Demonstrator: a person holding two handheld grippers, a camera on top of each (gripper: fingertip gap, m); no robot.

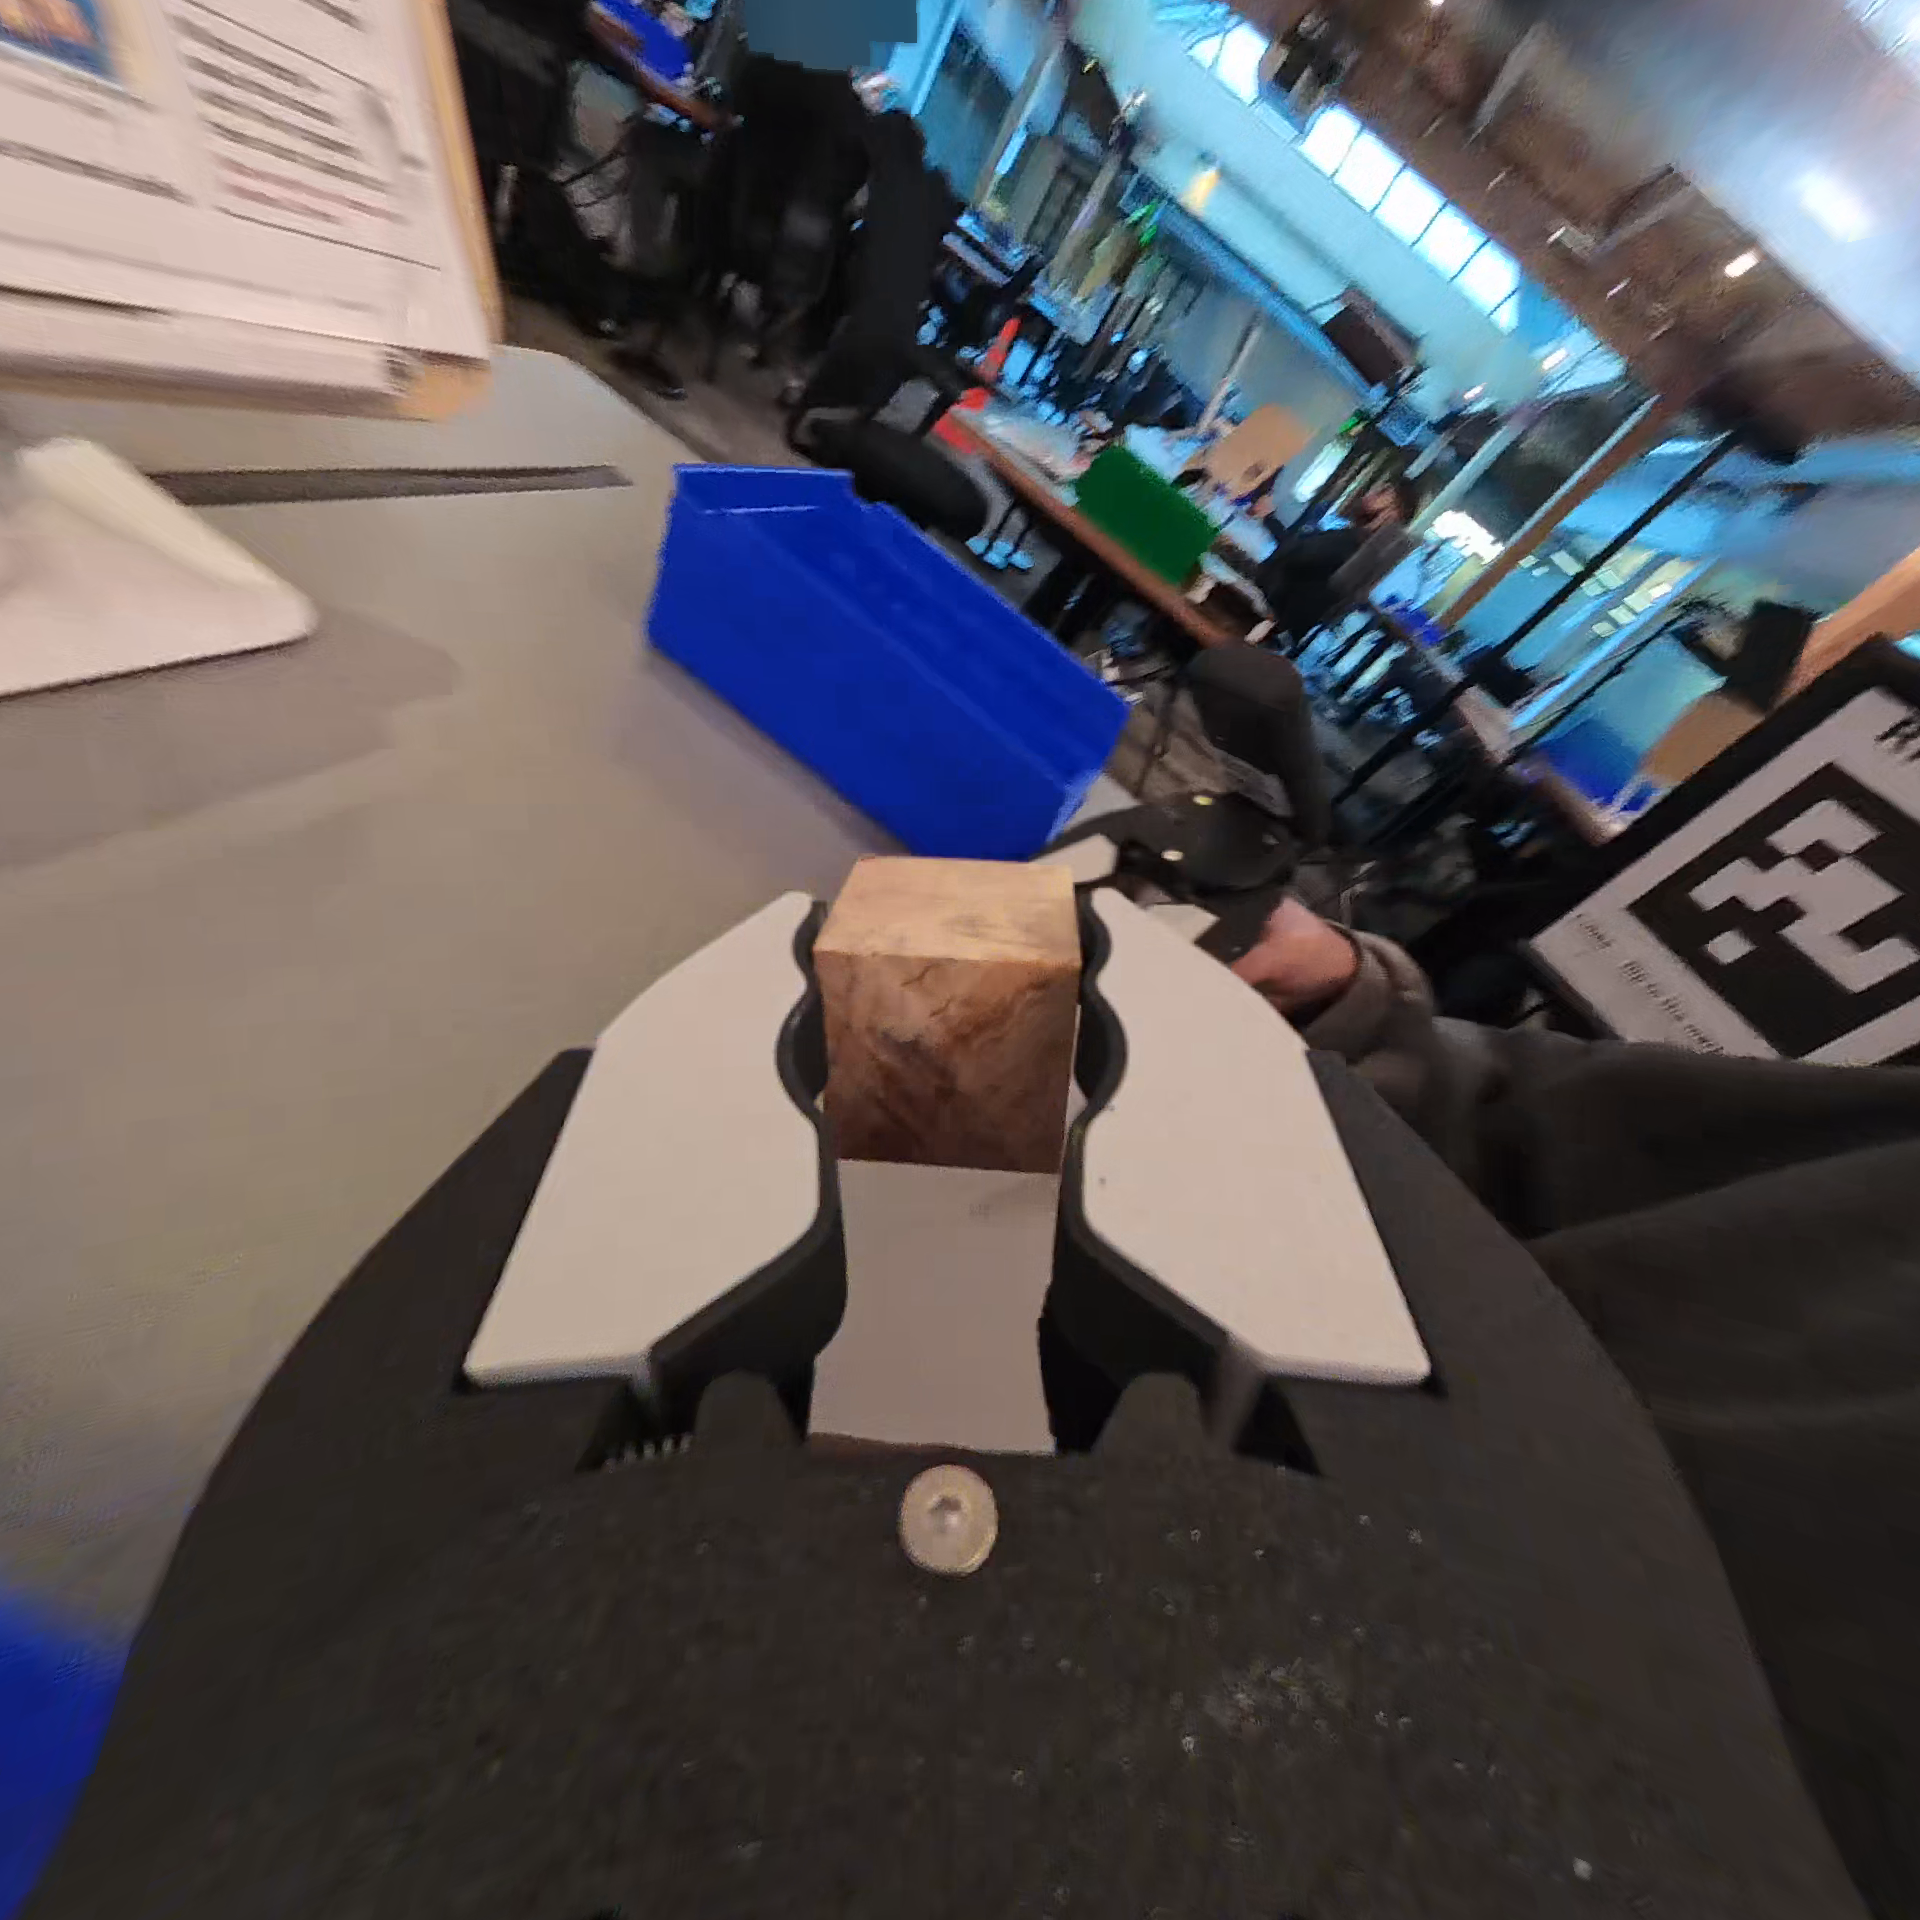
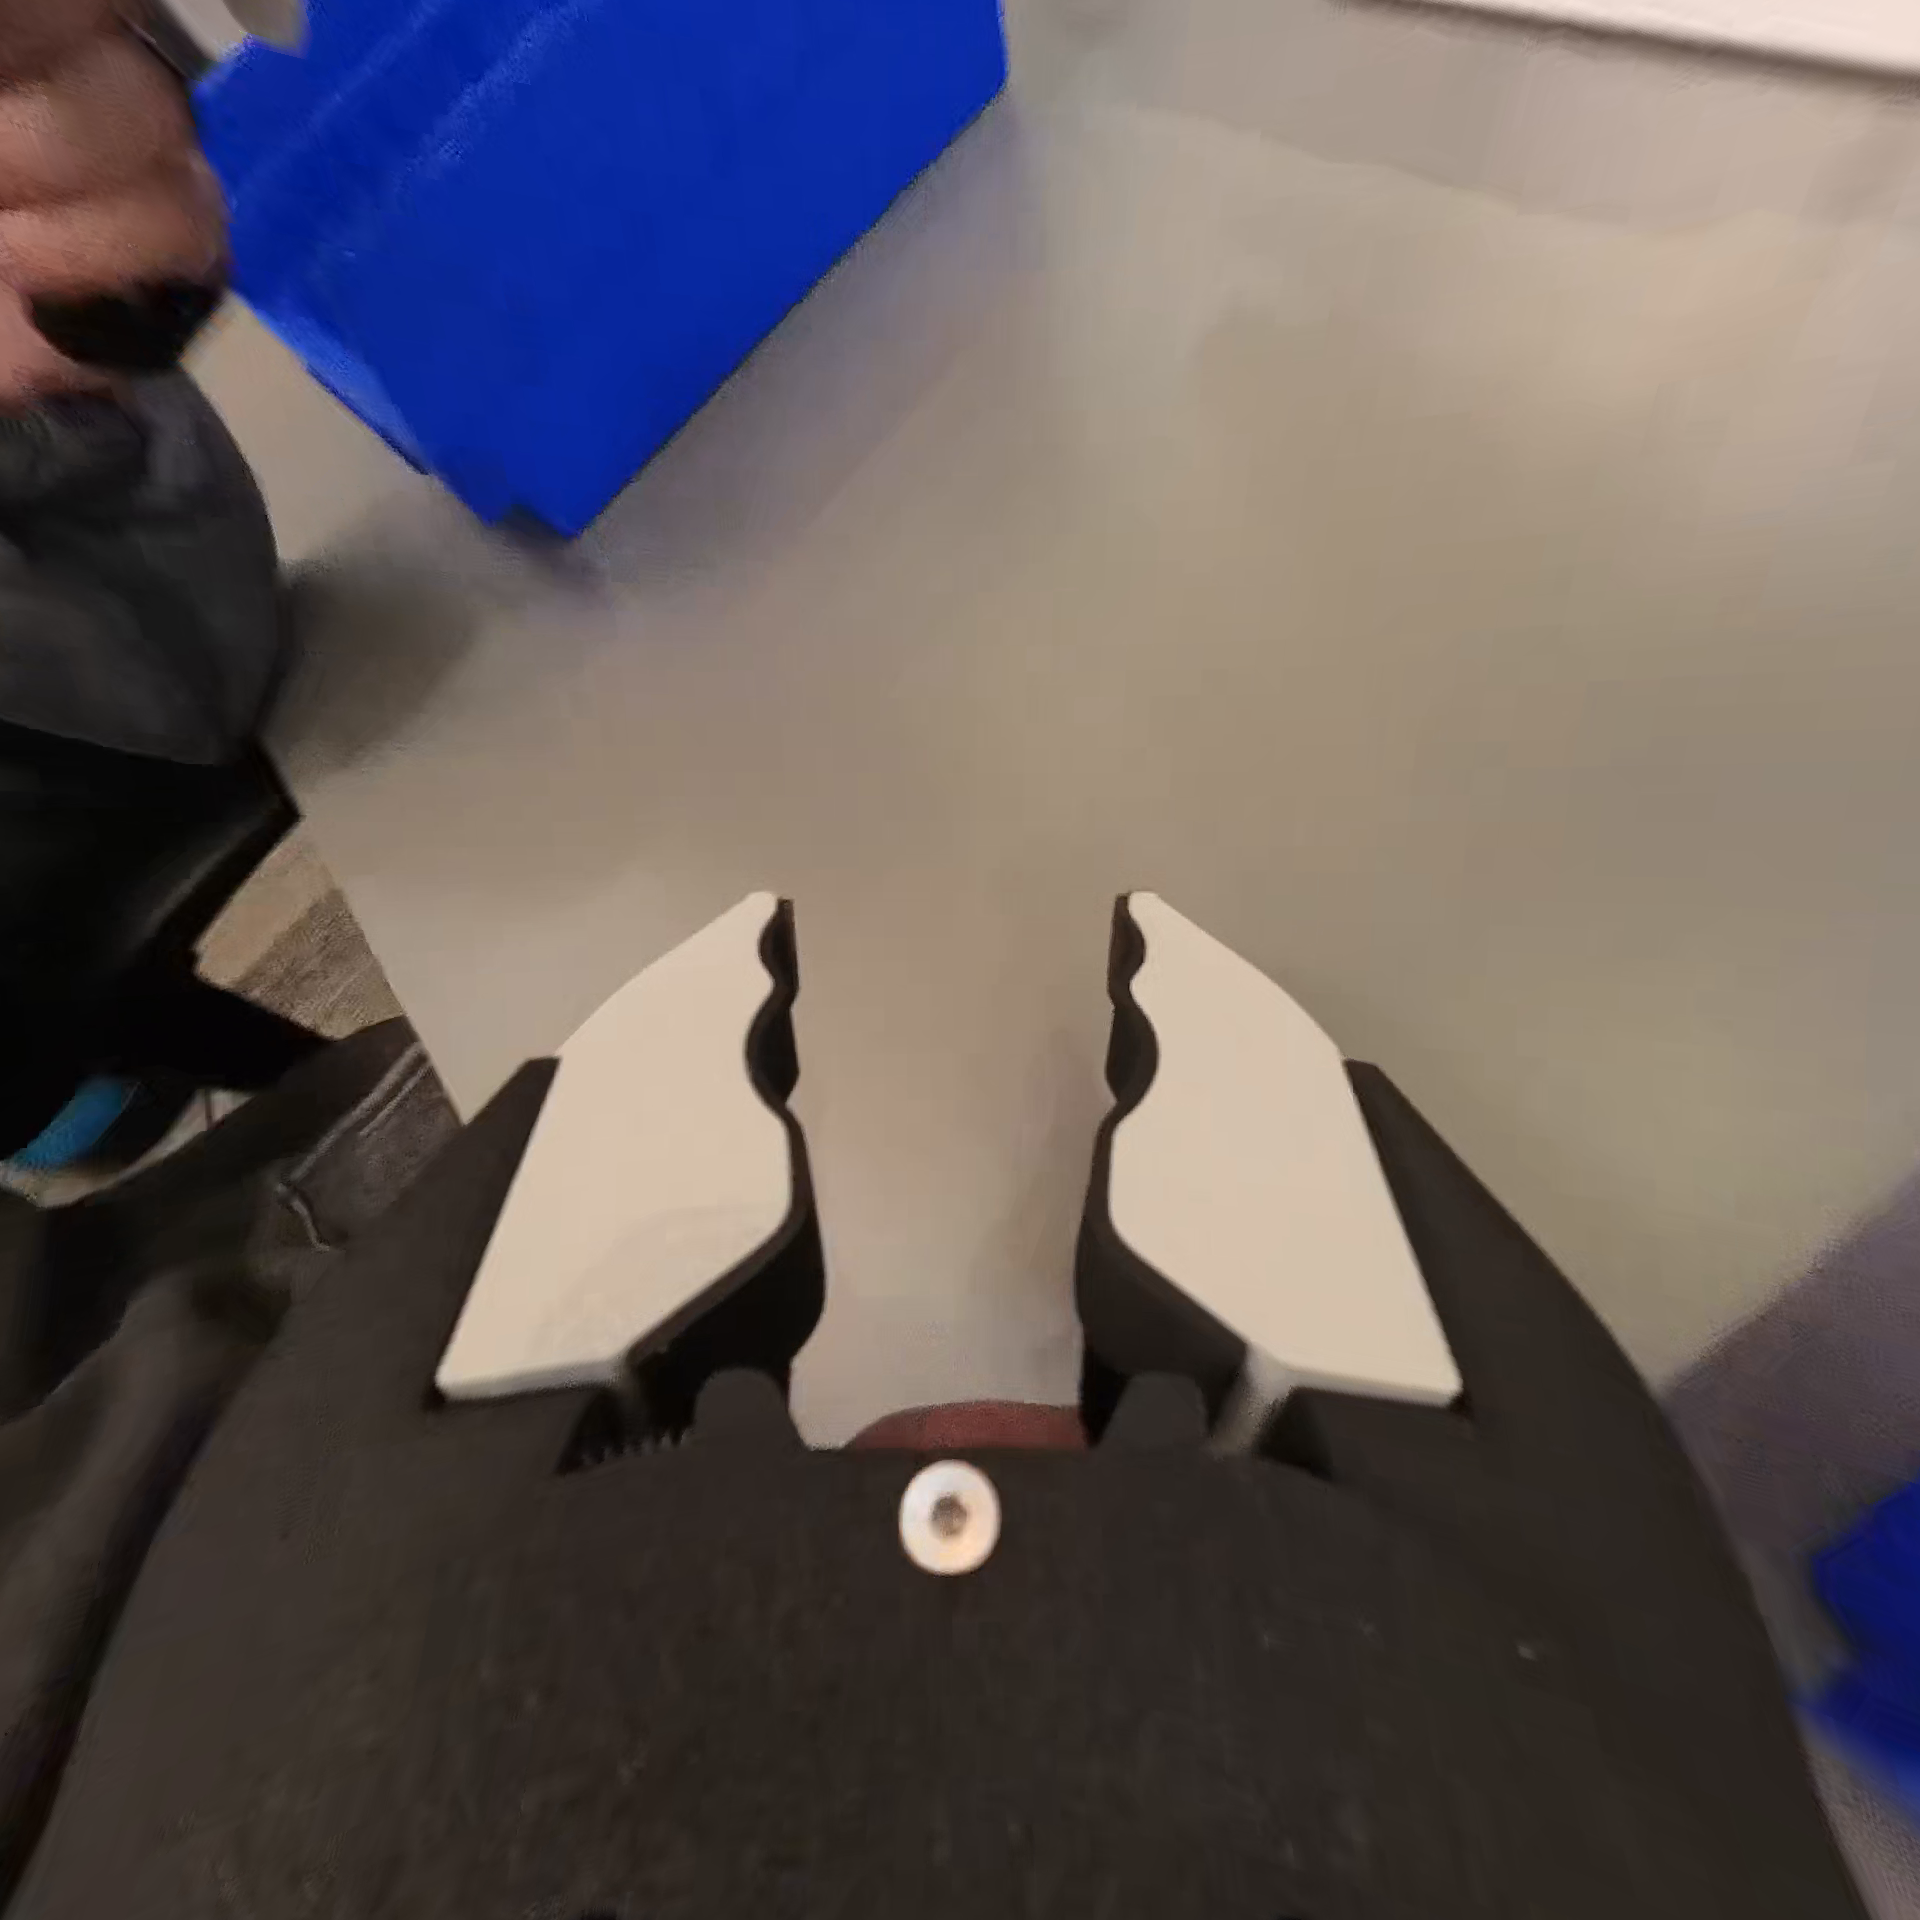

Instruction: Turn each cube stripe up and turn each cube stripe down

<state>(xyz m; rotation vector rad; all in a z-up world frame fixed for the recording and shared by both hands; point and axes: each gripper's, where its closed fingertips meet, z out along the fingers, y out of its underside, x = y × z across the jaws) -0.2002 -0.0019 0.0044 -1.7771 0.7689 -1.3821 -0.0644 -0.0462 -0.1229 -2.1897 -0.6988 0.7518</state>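
My left gripper [image 1: 945, 914] is shut on a wooden cube [image 1: 951, 1029] with brown marbled grain. It holds the cube above the grey table [image 1: 364, 935], tilted. No stripe shows on the cube's visible faces. My right gripper [image 2: 951, 909] is open and empty over the grey table [image 2: 1247, 571]. A small reddish-brown thing [image 2: 966, 1421] shows just at the base between its fingers; I cannot tell what it is. The right gripper also shows in the left wrist view [image 1: 1174, 852], held by a hand past the cube.
A blue plastic bin [image 1: 873, 665] stands on the table beyond the cube; it also shows in the right wrist view [image 2: 582, 249] at upper left. A white stand with printed sheets [image 1: 208, 208] is at far left. A board with a black-and-white marker [image 1: 1787, 904] is at right. Another blue thing [image 2: 1870, 1662] is at the right edge.
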